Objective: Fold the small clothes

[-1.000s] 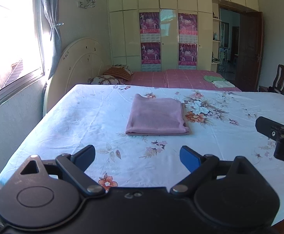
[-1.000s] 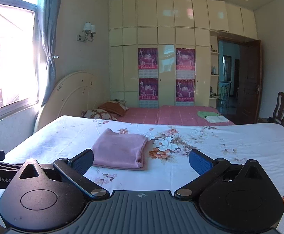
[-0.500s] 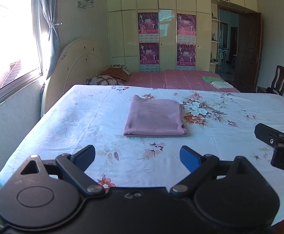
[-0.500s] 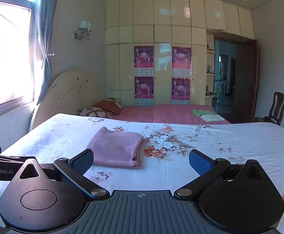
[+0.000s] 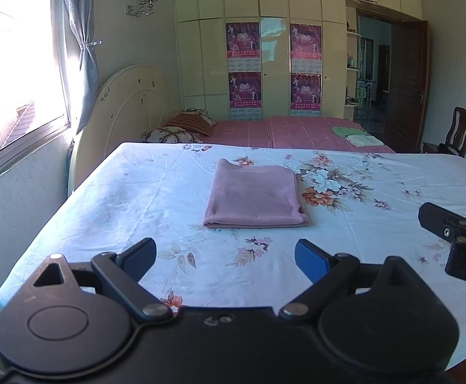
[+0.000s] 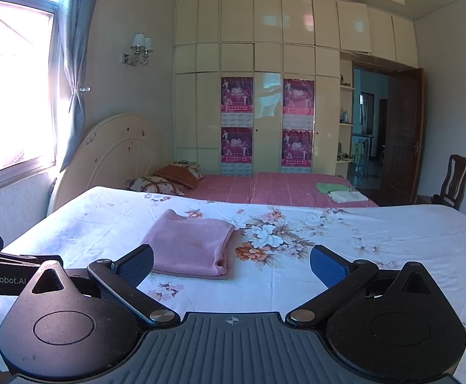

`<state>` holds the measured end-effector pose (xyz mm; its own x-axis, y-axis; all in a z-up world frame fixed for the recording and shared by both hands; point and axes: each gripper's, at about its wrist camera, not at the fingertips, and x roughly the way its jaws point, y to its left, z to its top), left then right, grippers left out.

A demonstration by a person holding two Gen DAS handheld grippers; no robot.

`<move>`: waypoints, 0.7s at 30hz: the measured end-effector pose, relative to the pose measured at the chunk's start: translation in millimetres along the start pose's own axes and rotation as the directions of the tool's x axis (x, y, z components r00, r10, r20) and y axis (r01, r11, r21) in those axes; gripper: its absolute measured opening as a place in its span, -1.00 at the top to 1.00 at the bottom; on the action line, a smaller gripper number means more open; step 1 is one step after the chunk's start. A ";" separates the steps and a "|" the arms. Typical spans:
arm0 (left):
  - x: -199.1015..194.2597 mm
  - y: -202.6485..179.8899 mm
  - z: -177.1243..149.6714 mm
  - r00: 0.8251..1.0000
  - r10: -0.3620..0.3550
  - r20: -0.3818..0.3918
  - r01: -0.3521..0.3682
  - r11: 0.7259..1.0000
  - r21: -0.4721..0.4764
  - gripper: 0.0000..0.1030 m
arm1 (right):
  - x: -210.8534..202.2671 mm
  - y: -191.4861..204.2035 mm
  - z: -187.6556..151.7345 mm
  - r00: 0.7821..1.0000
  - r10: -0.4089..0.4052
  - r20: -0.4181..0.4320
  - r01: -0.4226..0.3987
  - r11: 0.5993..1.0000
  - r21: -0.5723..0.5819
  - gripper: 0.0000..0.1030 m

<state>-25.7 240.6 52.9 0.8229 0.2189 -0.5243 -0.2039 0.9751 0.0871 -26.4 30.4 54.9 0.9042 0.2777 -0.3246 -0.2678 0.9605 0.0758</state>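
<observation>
On the floral sheet (image 5: pixel 111 192), nearest the cameras, the left gripper (image 5: pixel 225 252) and right gripper (image 6: pixel 231 264) both hover with fingers spread wide, holding nothing. Just beyond them the folded pink cloth (image 5: pixel 255 196) lies flat on the sheet, nothing between it and either claw. Past the cloth, patterned pillows (image 5: pixel 181 129) and folded green and white clothes (image 5: pixel 354 136) rest on a pink bedspread (image 5: pixel 296 131). Only the right wrist view shows the ceiling.

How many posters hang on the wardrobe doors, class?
4. Two on the left door, upper poster above lower poster; two on the right door, upper above lower. None seem hidden.
</observation>
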 end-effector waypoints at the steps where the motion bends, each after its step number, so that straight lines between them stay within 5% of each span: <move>1: 0.1 0.0 0.0 1.000 -0.001 -0.001 0.001 1.000 -0.001 -0.82 | 0.0 -0.2 -0.5 1.000 0.001 0.000 -0.001 1.000 0.001 -0.99; 21: 2.7 0.3 1.2 1.000 -0.004 -0.014 0.004 1.000 -0.008 -0.82 | 3.5 -7.5 0.2 1.000 0.002 -0.013 -0.002 1.000 -0.004 -0.99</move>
<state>-22.9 241.6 52.6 0.8161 0.2146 -0.5366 -0.2049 0.9756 0.0785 -21.2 24.1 53.4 0.8995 0.2791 -0.3363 -0.2706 0.9599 0.0729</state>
